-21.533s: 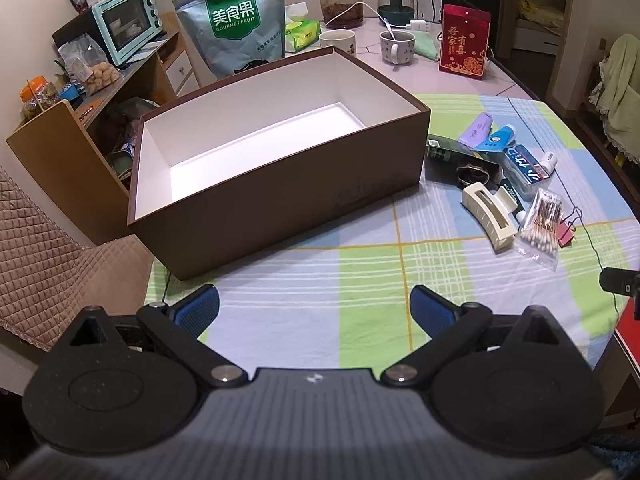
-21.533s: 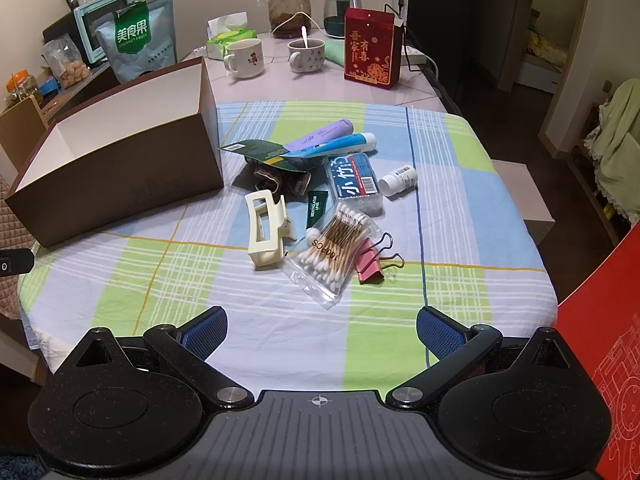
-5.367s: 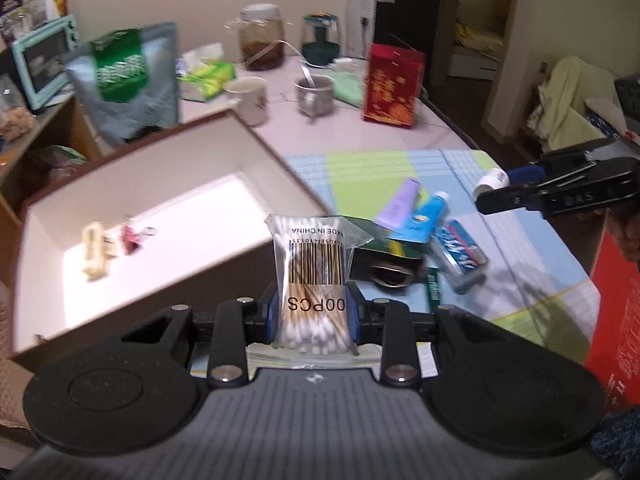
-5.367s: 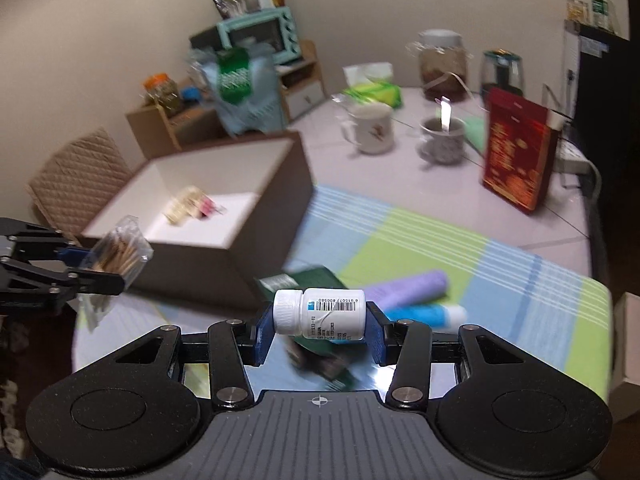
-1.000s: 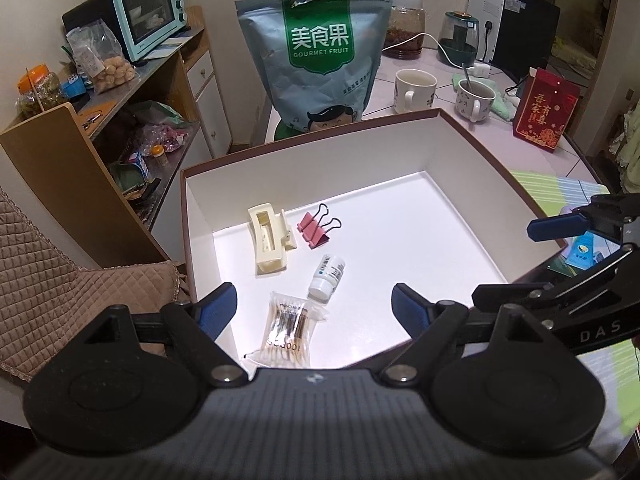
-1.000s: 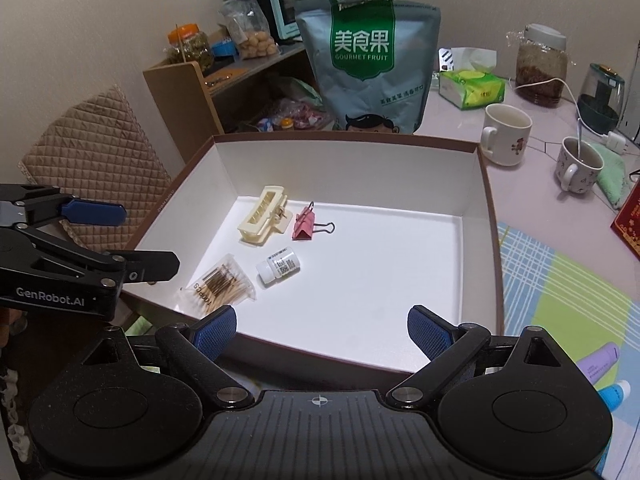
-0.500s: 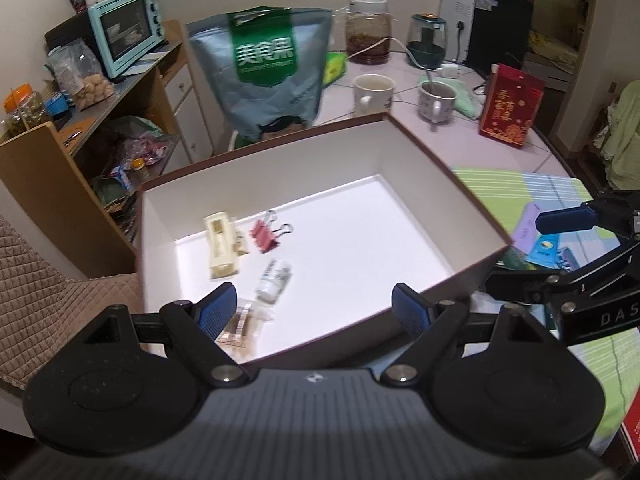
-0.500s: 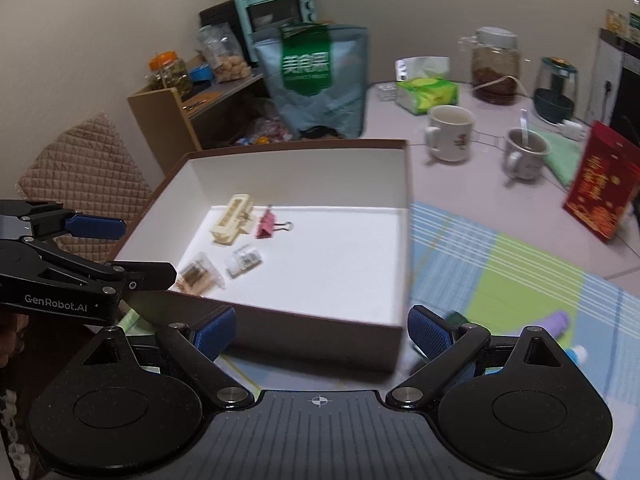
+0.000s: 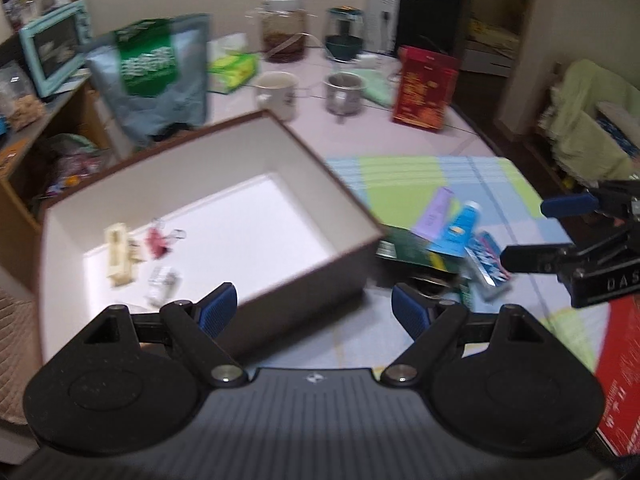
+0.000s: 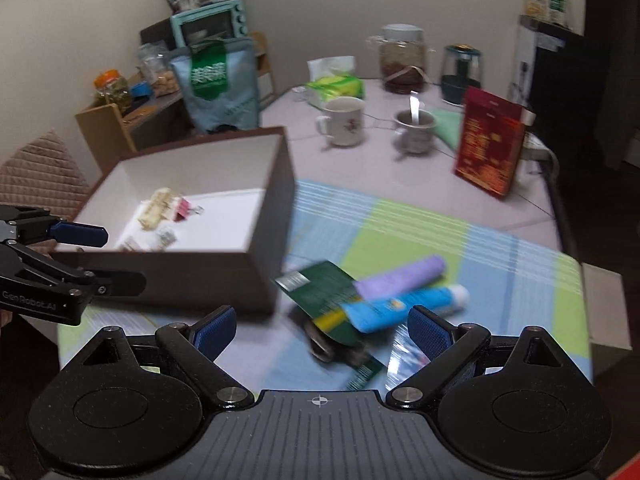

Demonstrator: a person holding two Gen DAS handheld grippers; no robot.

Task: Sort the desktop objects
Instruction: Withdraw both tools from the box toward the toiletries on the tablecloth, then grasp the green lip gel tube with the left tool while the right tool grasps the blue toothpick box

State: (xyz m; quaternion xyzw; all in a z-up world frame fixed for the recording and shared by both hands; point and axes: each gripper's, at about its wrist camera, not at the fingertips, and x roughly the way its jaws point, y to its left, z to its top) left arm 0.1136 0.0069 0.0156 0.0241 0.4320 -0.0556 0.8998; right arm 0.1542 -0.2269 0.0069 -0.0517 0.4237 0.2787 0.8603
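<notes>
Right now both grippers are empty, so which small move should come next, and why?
Probably bring the right gripper down onto the purple tube and close on it. Both grippers are open, the left gripper hovering at the brown box. The box already holds the hair clip, binder clip and small bottle, while the tube lies on the tablecloth, nearest the right gripper.

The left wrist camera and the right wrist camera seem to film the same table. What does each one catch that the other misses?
Only the left wrist view shows the right gripper, open, and a blue-and-white packet lying clear beside the tubes. Only the right wrist view shows the left gripper, open, an orange-lidded jar on the shelf, and a spoon standing in a mug. Both show the brown box holding a cream clip and a pink binder clip, and the purple tube and blue tube.
</notes>
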